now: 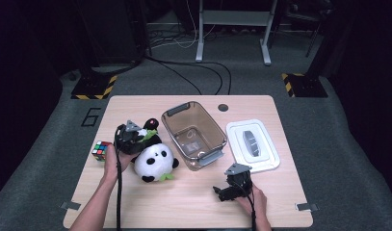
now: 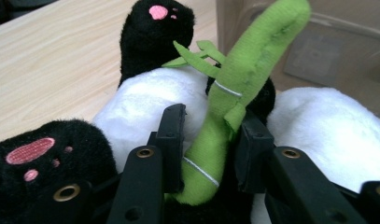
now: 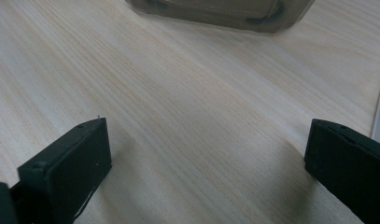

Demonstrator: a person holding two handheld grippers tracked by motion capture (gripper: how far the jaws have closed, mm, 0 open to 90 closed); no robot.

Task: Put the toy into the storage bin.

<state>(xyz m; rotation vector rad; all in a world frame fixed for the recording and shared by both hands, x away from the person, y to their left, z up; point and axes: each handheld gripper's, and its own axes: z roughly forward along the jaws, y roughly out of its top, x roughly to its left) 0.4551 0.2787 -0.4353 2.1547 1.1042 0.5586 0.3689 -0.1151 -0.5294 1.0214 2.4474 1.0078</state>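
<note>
Table [image 1: 193, 202]: light wood, holds all items. Clear bin [image 1: 194, 134] at centre, just right of panda; white lid [image 1: 253, 145] flat beside bin's right side. Panda plush [image 1: 154, 161] lying left of centre, green bamboo stalk [image 2: 227, 107] on belly. Left gripper [image 2: 210, 144] over panda, pads pinching stalk. Right gripper [image 3: 206, 168] near front edge, jaws wide apart over bare wood. Puzzle cube [image 1: 100, 150] at left edge, behind left hand [image 1: 111, 166].

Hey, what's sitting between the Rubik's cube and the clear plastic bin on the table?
In the high view, the plush panda lies between the Rubik's cube and the clear plastic bin, with the left tool on its green bamboo stalk.
</note>
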